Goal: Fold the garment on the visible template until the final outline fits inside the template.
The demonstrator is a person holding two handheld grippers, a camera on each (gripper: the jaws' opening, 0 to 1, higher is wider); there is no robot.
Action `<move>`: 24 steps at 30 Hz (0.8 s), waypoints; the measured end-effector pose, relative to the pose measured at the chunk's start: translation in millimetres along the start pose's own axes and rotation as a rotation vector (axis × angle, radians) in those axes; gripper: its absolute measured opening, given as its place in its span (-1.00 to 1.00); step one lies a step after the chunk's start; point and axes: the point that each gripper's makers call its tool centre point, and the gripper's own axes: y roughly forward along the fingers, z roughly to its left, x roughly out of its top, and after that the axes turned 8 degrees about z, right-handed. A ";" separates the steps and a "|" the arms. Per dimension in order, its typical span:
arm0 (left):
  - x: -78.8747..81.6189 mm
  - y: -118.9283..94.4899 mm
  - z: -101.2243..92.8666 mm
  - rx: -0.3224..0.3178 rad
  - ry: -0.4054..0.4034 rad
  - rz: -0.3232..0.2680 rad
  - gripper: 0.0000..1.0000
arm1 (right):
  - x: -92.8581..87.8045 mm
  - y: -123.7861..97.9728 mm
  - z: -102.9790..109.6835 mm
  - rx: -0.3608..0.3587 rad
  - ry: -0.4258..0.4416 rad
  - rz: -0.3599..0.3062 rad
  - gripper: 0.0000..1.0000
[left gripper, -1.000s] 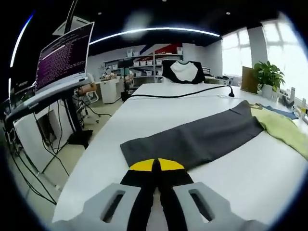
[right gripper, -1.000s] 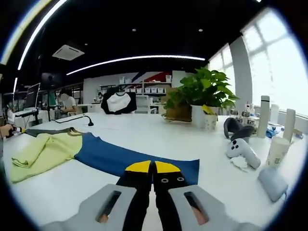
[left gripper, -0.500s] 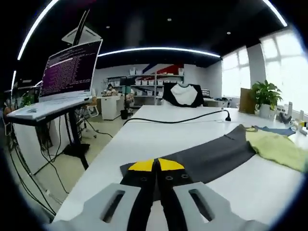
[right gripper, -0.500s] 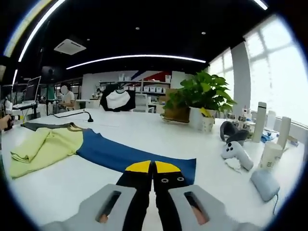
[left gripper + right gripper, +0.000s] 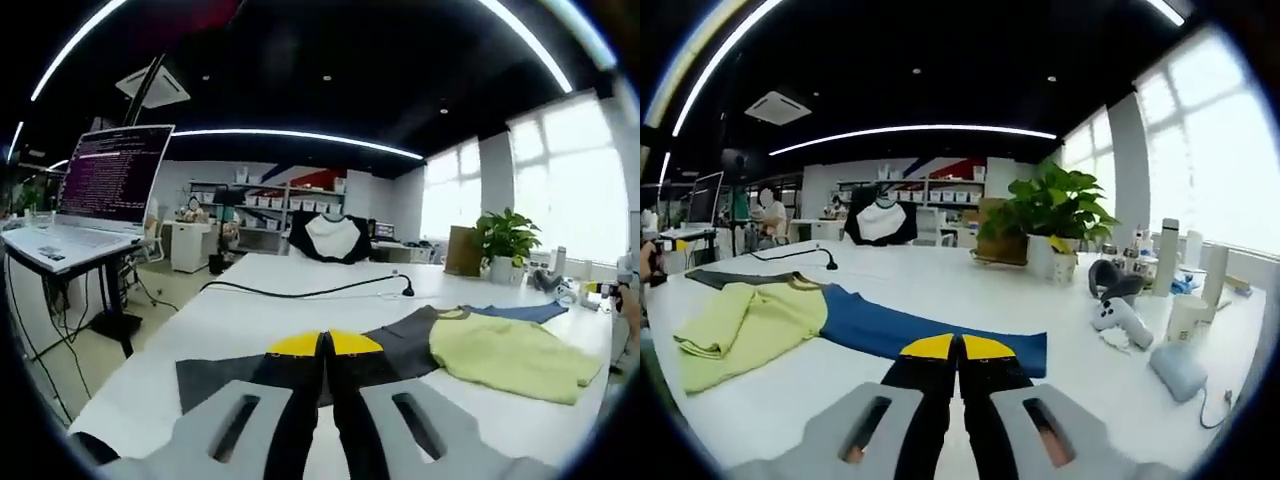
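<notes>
A long-sleeved garment lies spread on the white table [image 5: 250, 300]. Its body [image 5: 500, 352] is yellow-green and bunched, with one dark grey sleeve [image 5: 215, 378] and one blue sleeve [image 5: 880, 322]. In the left gripper view, my left gripper [image 5: 323, 340] is shut over the near end of the grey sleeve, with cloth on both sides of the jaws. In the right gripper view, my right gripper [image 5: 958, 345] is shut at the near edge of the blue sleeve's end. The yellow-green body [image 5: 750, 325] lies to the left there, and the grey sleeve [image 5: 715, 279] beyond it.
A laptop [image 5: 95, 190] stands on a raised stand beyond the table's left edge. A black cable [image 5: 300, 293] crosses the far tabletop. A potted plant [image 5: 1045, 215], handheld controllers [image 5: 1110, 310], bottles [image 5: 1168, 255] and a grey pad [image 5: 1180, 360] crowd the right end.
Both views have dropped closer to the table and tipped upward. More grey sleeve now lies under and beside my left jaws. Both grippers have stayed shut.
</notes>
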 end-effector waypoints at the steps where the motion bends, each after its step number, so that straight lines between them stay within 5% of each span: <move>1: -2.2 -1.9 -16.0 -0.051 0.021 0.006 -0.98 | 3.0 -2.2 4.7 0.009 0.000 -0.014 -1.00; 11: -11.7 -23.6 -71.6 -0.171 -0.046 -0.019 -0.98 | 5.3 -9.6 48.7 0.042 -0.063 -0.025 -0.86; 24: -21.7 -43.9 -123.2 -0.258 0.046 0.006 -0.90 | -8.7 -22.9 83.2 0.143 -0.056 0.015 -0.59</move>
